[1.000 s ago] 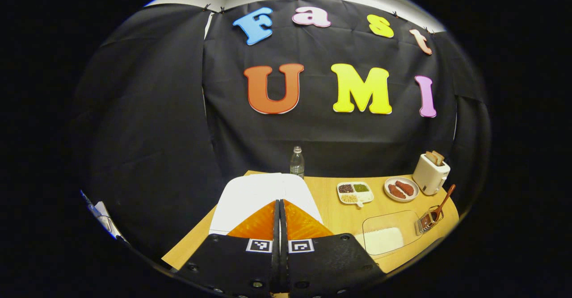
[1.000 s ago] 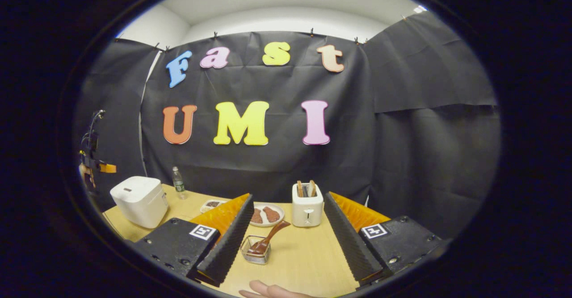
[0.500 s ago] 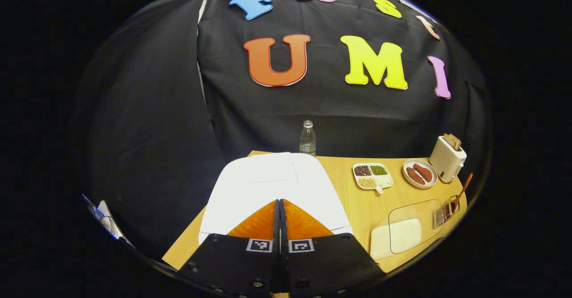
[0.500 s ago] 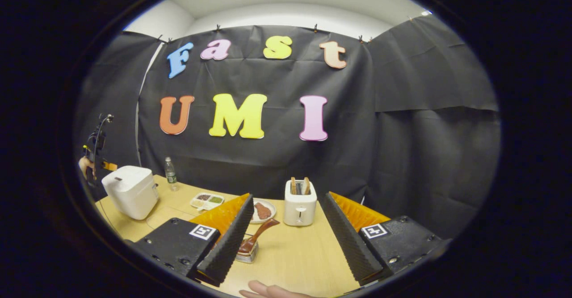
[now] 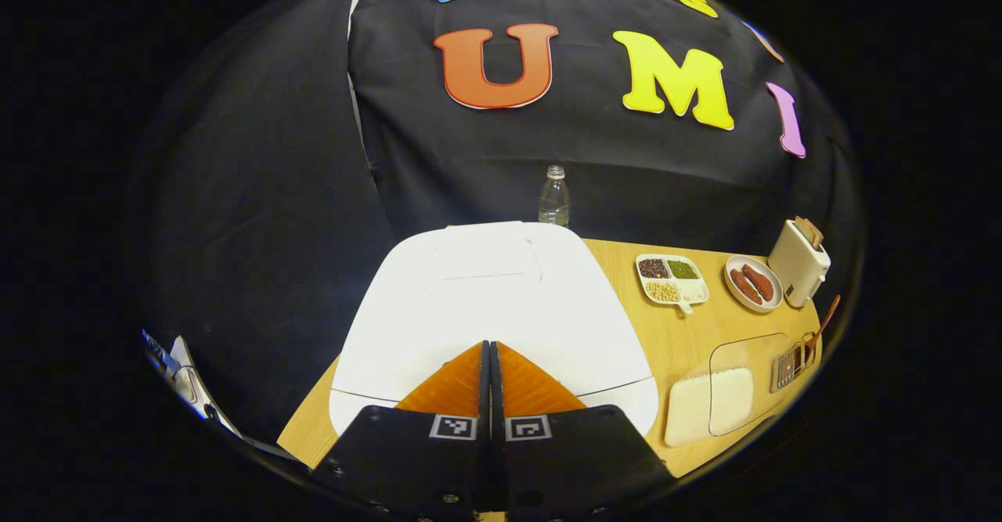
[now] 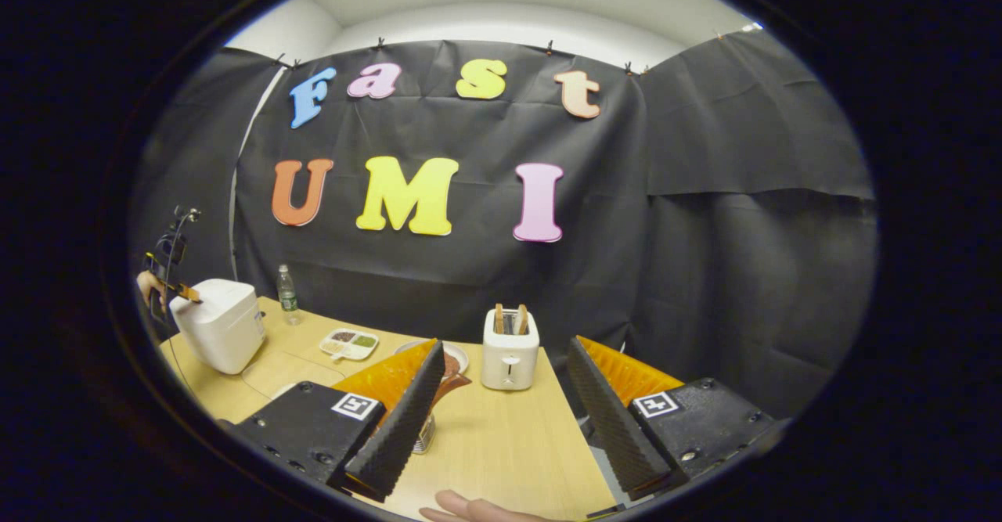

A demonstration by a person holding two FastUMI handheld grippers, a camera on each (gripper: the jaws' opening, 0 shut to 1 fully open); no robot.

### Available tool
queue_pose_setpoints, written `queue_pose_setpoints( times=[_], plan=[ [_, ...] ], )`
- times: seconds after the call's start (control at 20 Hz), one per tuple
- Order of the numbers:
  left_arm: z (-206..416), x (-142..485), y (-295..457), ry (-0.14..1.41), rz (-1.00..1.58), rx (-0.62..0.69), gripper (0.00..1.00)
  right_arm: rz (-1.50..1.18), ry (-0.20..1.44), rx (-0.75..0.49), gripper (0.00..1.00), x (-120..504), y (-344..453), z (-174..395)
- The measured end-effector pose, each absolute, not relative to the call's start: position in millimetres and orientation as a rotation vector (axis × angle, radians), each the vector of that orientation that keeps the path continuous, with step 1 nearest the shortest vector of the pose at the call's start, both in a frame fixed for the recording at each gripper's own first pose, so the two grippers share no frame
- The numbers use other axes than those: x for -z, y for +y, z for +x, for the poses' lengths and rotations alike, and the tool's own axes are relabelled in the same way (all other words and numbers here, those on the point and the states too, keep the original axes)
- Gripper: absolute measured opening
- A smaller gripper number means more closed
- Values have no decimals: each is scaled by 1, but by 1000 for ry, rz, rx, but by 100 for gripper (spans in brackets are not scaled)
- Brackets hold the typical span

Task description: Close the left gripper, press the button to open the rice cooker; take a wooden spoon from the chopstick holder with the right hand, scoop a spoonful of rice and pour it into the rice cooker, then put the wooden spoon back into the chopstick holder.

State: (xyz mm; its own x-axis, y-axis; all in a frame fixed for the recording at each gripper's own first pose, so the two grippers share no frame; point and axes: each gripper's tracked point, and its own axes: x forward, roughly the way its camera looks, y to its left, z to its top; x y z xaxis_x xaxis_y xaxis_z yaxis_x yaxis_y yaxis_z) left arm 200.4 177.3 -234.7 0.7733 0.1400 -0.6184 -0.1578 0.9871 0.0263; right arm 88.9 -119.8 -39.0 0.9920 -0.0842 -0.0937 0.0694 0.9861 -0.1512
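In the left gripper view, the left gripper (image 5: 491, 350) points forward and down over the front edge of the white rice cooker (image 5: 489, 303), its 2 fingers pressed together with nothing between them; the lid is down. Whether the tips touch the cooker cannot be told. To the right on the wooden table (image 5: 681, 334) lie a clear container of rice (image 5: 708, 401) and the wire chopstick holder (image 5: 789, 365) with the wooden spoon (image 5: 822, 322) leaning in it.

In the right gripper view, the right gripper (image 6: 501, 365) is held level above the table, its fingers spread wide and empty. The spoon (image 6: 452, 383) and holder (image 6: 425, 434) sit just behind its left finger (image 6: 399, 420).
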Motion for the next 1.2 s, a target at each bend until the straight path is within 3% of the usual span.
queue_pose_setpoints(
  times=[0.5,1.2],
  plan=[
    [198,236,175,667,-120,-133,0,-153,127,63,100,59,-114,90],
    [182,125,185,303,-181,-196,0,-152,160,77,100,90,-110,89]
  ],
)
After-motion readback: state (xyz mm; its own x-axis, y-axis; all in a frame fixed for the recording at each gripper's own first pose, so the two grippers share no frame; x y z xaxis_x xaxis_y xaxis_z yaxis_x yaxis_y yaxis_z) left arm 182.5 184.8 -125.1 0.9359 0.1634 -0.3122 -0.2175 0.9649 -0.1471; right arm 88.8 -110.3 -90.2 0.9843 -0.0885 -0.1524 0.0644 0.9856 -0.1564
